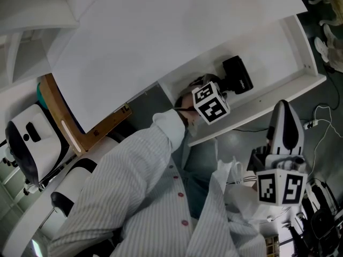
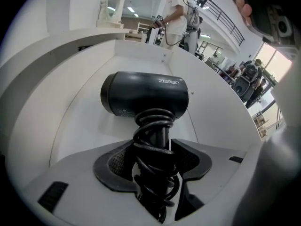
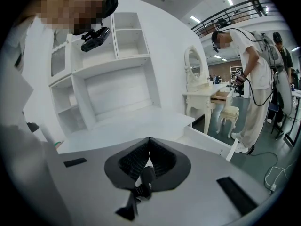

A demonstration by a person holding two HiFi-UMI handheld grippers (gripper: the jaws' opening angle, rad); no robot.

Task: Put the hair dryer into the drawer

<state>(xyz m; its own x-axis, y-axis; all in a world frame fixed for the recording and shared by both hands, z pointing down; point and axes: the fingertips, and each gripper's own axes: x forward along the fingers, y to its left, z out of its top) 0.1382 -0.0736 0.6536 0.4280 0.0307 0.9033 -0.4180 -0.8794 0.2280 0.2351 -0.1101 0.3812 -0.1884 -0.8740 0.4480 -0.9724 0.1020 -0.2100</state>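
Left tongs: pads clamped on either side of the handle of the black hair dryer. The cord is wound round that handle and caught in the grip too, and loose loops bulge below the pads. The tongs point steeply down. The barrel lies crosswise beyond the pads, inside the white walls of the open drawer; whether it rests on the drawer floor I cannot tell. Head view agrees: the hair dryer is low in the drawer, which is pulled out from under the white desk, with the left tongs' marker cube just beside it near the front rim. Right tongs: closed, nothing between the pads, held well apart from the drawer at lower right of the head view, idle. Judgement: the step in hand is the set-down, and the task is nearly done. To do it well, lower until the barrel bears on the drawer floor before letting go, so it neither drops nor rolls. Part the pads fully, since the cord loops may snag on the ribbed faces. Withdraw back along the handle, not sideways, so the hair dryer is not dragged against the front wall. Check that no cord hangs over the rim.
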